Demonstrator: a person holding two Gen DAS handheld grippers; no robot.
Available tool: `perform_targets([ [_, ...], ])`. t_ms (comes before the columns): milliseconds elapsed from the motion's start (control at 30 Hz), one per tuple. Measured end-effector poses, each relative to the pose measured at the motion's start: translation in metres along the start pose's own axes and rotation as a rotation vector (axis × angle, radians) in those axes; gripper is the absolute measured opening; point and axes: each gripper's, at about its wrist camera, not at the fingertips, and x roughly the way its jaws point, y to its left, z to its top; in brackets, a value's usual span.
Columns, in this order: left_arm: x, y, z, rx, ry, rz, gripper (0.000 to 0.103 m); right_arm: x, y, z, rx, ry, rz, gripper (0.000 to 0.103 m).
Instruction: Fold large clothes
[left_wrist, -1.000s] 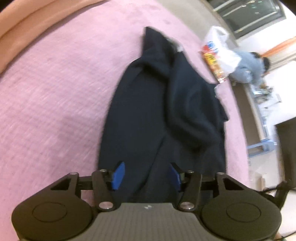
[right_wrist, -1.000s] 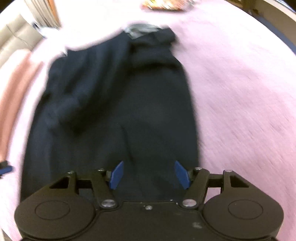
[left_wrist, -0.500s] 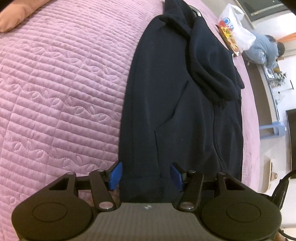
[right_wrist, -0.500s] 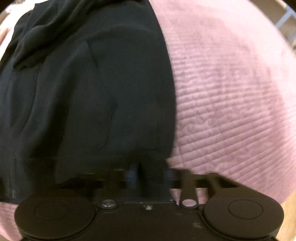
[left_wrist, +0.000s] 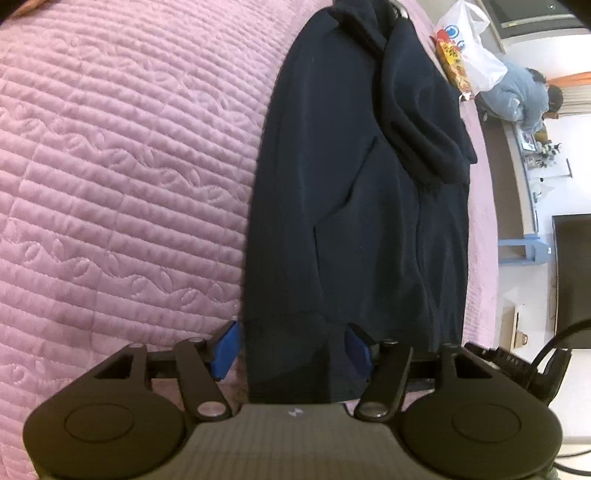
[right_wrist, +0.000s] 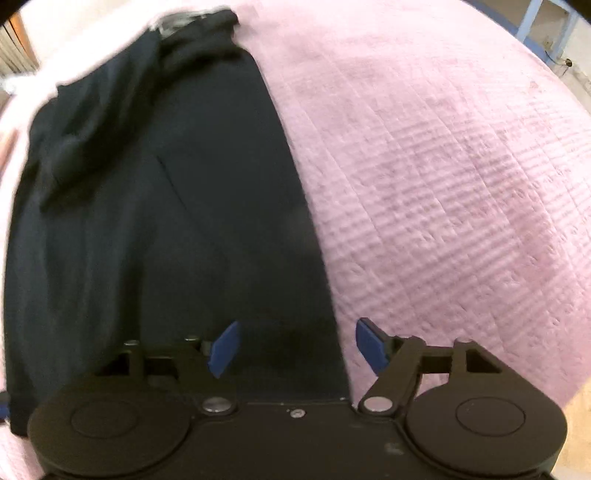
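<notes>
Half a second ago the right gripper (right_wrist: 297, 345) looked pinched together over the hem, and now its blue fingers stand spread across the right bottom corner of the dark navy hoodie (left_wrist: 354, 206), while the left gripper (left_wrist: 291, 349), also spread wide, straddles the left bottom corner as before. Lying lengthwise on the pink quilted bedspread (left_wrist: 122, 192), the hoodie has a sleeve (left_wrist: 417, 133) folded across its chest, its long side edges run straight, and its hem sits between each pair of fingers. Bare quilt stretches wide on both sides, with a white plastic bag (left_wrist: 469, 55) near the collar end.
</notes>
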Motion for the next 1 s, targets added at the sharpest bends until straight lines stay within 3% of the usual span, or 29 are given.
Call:
perform_targets([
  [200,0.008,0.004,-0.007,-0.041,-0.016,-0.015,0.072,0.038,0.005,-0.006,0.017,0.144,0.019,0.08],
  [233,0.009,0.004,-0.009,-0.041,-0.022,-0.011,0.064,0.038,0.009,-0.009,0.002,0.135,0.005,0.075],
  [267,0.01,0.003,-0.01,-0.034,-0.03,-0.001,0.033,0.037,0.017,-0.011,-0.041,0.132,-0.01,0.053],
  [300,0.011,0.001,-0.012,-0.019,-0.032,0.003,0.01,0.035,0.025,-0.011,-0.081,0.137,-0.021,0.017],
  [333,0.012,0.0,-0.014,-0.015,-0.035,-0.004,0.006,0.031,0.031,-0.008,-0.09,0.142,-0.001,0.012],
  [433,-0.002,-0.005,-0.009,-0.025,-0.122,-0.051,0.006,0.023,0.035,0.007,-0.073,0.138,0.022,0.012],
  [567,-0.028,-0.029,0.019,-0.008,-0.228,-0.161,0.006,-0.004,0.019,0.046,0.045,0.072,0.152,0.011],
  [733,-0.047,-0.08,0.088,0.114,-0.416,-0.241,0.006,-0.025,0.039,0.131,0.0,-0.115,0.208,0.011],
  [833,-0.047,-0.107,0.14,0.158,-0.556,-0.25,0.007,-0.017,0.055,0.192,-0.012,-0.249,0.262,0.011],
  [867,-0.046,-0.117,0.153,0.175,-0.599,-0.234,0.012,-0.015,0.064,0.208,-0.028,-0.296,0.272,0.014],
  [900,-0.042,-0.127,0.168,0.187,-0.645,-0.202,0.016,-0.012,0.069,0.228,-0.048,-0.347,0.282,0.02],
  [933,-0.036,-0.135,0.182,0.182,-0.676,-0.165,0.032,-0.006,0.075,0.242,-0.045,-0.372,0.292,0.03],
  [967,-0.03,-0.137,0.193,0.175,-0.678,-0.142,0.053,0.0,0.079,0.252,-0.032,-0.38,0.319,0.052],
  [1000,-0.024,-0.138,0.202,0.168,-0.675,-0.123,0.059,0.009,0.078,0.257,-0.02,-0.38,0.336,0.07],
])
